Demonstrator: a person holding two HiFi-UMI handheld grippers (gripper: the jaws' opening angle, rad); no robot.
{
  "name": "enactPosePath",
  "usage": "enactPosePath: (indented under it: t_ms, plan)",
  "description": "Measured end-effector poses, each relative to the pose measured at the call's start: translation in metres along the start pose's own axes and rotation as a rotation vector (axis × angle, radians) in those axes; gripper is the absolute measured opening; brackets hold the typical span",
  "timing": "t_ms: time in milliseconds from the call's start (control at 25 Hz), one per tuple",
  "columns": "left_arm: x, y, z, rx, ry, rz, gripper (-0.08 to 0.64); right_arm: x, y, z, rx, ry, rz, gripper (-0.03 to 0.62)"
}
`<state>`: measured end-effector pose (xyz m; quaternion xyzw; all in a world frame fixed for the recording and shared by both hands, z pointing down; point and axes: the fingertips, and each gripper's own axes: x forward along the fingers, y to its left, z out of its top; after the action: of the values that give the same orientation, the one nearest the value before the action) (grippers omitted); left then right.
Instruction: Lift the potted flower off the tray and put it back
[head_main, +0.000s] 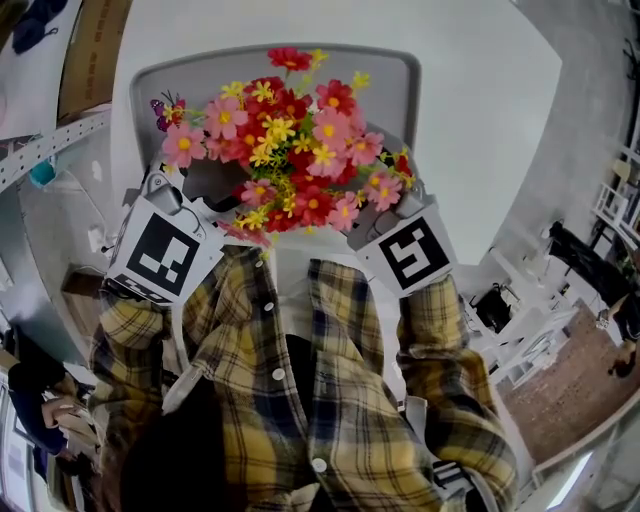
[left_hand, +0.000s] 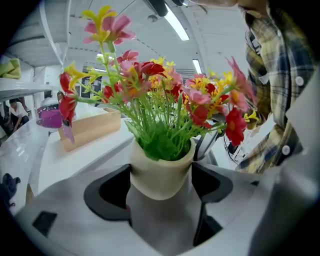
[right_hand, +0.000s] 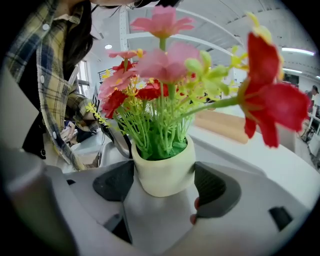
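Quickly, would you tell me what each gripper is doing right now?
Left gripper: closed on the cream flowerpot.
Right gripper: closed on the same flowerpot, from the opposite side.

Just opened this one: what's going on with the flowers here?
A person in a plaid shirt is gripping the potted flower with both tools at once. The left tool and the right tool each have their jaws closed on the pot's sides. In the head view the blooms hang over the grey tray on the white table. Whether the pot rests on the tray or is lifted can't be told.
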<state>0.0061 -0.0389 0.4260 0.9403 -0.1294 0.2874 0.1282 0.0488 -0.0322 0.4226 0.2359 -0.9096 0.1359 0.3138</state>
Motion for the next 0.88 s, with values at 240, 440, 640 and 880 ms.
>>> enactPosePath:
  t_ms: [240, 440, 640, 880]
  plan:
    - [-0.001, 0.0, 0.003, -0.007, -0.01, 0.002, 0.371, -0.001, 0.0, 0.003, 0.0, -0.018, -0.019, 0.359]
    - [-0.001, 0.0, 0.002, -0.013, -0.02, -0.002, 0.37, 0.0, 0.001, 0.002, 0.016, -0.016, -0.024, 0.359]
    - [-0.003, 0.0, 0.005, -0.008, -0.029, -0.002, 0.371, -0.001, 0.001, 0.006, 0.011, -0.037, -0.036, 0.359]
    - [-0.01, 0.0, 0.015, -0.004, -0.063, 0.002, 0.371, -0.008, 0.001, 0.017, -0.002, -0.061, -0.057, 0.359]
